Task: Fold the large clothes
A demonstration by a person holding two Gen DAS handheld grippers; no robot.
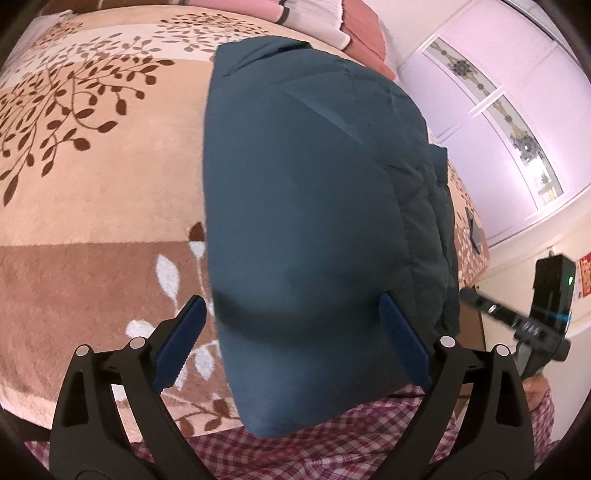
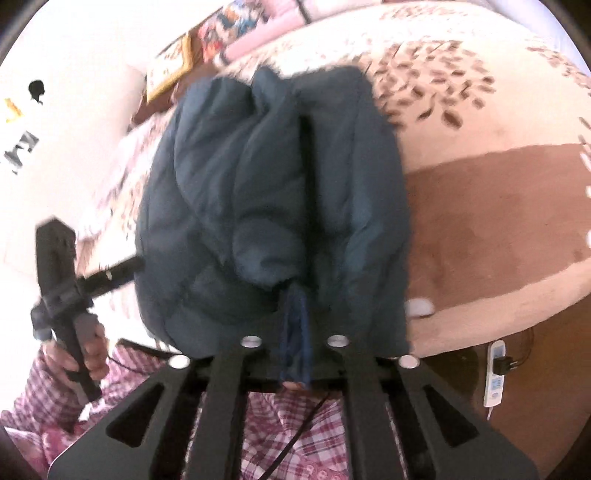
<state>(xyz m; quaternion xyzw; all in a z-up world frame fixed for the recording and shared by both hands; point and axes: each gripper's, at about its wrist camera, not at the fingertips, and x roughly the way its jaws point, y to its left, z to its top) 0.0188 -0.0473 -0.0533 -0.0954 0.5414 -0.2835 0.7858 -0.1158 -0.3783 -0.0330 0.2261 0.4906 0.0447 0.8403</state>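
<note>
A dark teal padded jacket (image 1: 306, 206), folded into a thick bundle, lies on the bed's leaf-patterned blanket (image 1: 96, 192). My left gripper (image 1: 291, 336) is open, its blue pads (image 1: 181, 339) spread on either side of the bundle's near end. In the right wrist view the jacket (image 2: 266, 206) fills the middle, with its folded layers facing me. My right gripper (image 2: 295, 317) is shut, its pads pressed together at the jacket's near edge. Whether fabric is pinched between them is hidden. The right gripper's body also shows in the left wrist view (image 1: 543, 317).
Striped pillows (image 1: 314, 14) lie at the head of the bed. A pale wardrobe (image 1: 517, 110) stands beyond the bed's right side. A white power strip (image 2: 493, 373) lies on the floor by the bed. The person's checked shirt (image 2: 291, 424) is close below both grippers.
</note>
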